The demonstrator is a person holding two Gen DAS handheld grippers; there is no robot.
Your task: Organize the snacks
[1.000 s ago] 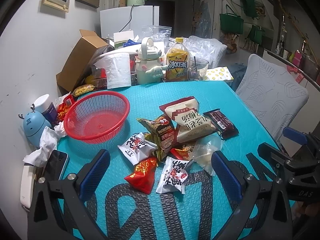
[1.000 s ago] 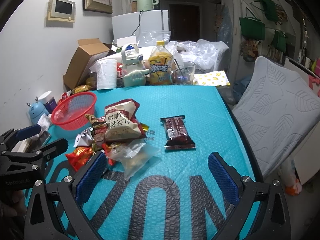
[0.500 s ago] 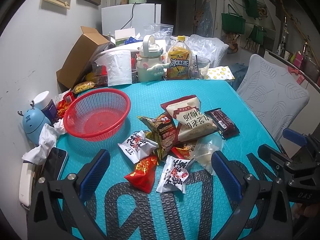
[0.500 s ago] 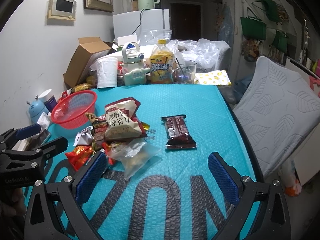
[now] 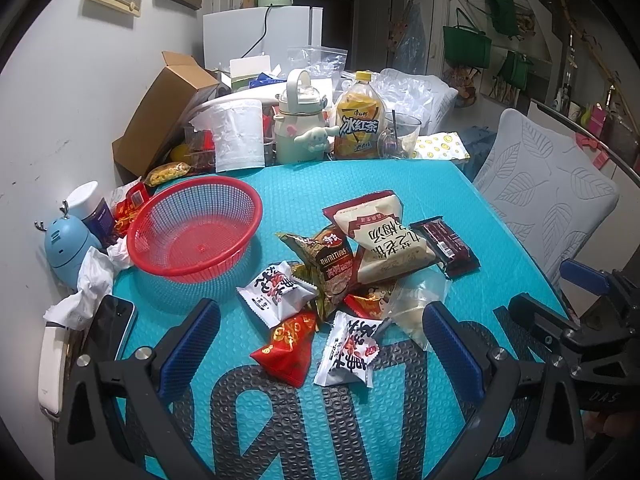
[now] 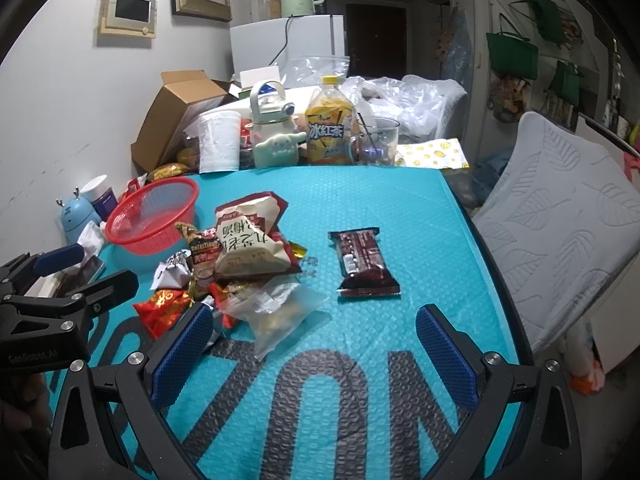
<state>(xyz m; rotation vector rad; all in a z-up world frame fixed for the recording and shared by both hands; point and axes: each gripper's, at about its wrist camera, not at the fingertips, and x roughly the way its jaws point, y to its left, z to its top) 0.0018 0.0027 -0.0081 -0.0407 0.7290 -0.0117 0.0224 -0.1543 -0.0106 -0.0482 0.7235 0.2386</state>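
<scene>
- Both pairs of tongs are being held low over the near edge of the tabletop (image 5: 360, 184); the left tongs (image 5: 320, 334) are being kept wide apart and nothing is being gripped.
- The right tongs (image 6: 314, 336) are likewise being held apart and empty, and are being seen in the left view at its right edge.
- The snacks are being shown as a loose heap just ahead of the left tongs: a red packet (image 5: 289, 346) and a white packet (image 5: 352, 350) nearest between the fingers, another white packet (image 5: 276, 292) beyond them.
- A large beige bag (image 5: 380, 236) is being propped on a brown nut bag (image 5: 328, 264) farther ahead; a clear bag (image 6: 280, 312) is being seen just ahead of the right tongs' left finger.
- A dark chocolate bar (image 6: 364, 262) is being left alone ahead of the right tongs, well apart from the heap.
- The red basket (image 5: 196, 232), ahead and to the left of the left tongs, is being taken as the likely destination; it is being shown empty.
- The step in hand is being judged as the first pick, with nothing sorted yet.
- One packet at a time is being advised: the red packet could be closed on across its puffed middle, not its thin sealed edge.
- The lone bar is being judged the cleanest target for the right tongs, approached across its short width.
- Care is being called for: slippery foil could be squeezed out, and neighbours could be dragged along.
</scene>
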